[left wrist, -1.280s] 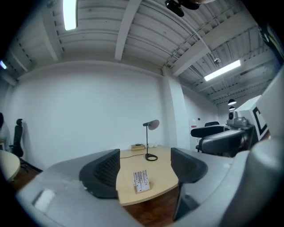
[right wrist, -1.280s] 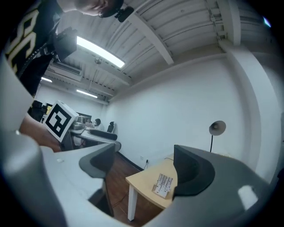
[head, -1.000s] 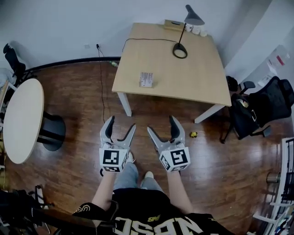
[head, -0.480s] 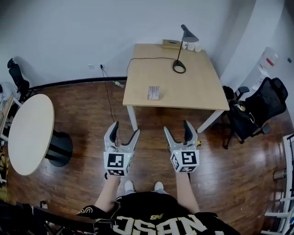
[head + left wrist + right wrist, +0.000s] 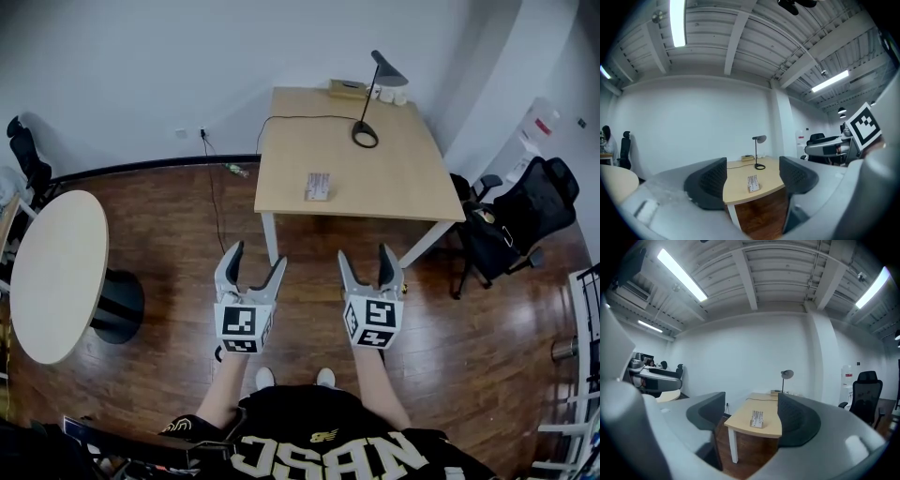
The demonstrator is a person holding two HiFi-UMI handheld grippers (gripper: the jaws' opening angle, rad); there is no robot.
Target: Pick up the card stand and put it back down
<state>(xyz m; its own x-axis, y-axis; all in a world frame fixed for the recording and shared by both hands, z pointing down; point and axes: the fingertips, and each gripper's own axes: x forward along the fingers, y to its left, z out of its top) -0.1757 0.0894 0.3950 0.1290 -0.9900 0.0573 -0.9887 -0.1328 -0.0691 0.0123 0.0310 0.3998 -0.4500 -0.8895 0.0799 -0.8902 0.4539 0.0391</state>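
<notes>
the card stand [image 5: 317,187] stands upright on the tabletop [image 5: 394,187], in its near half, a little left of the middle. behind it, toward the far edge, stands a desk lamp [image 5: 366,134], and a dark cable [image 5: 300,118] runs from the lamp to the tabletop's left edge. the left hand-held gripper [image 5: 257,258] and the right hand-held gripper [image 5: 365,255] are held side by side over the wooden floor [image 5: 169,216], short of the tabletop and well apart from the card stand. both are released, with nothing between their jaws. the right one's jaws have just been closing a little but stand apart. a round table [image 5: 56,272] is at the left and a black office chair [image 5: 525,211] at the right.
</notes>
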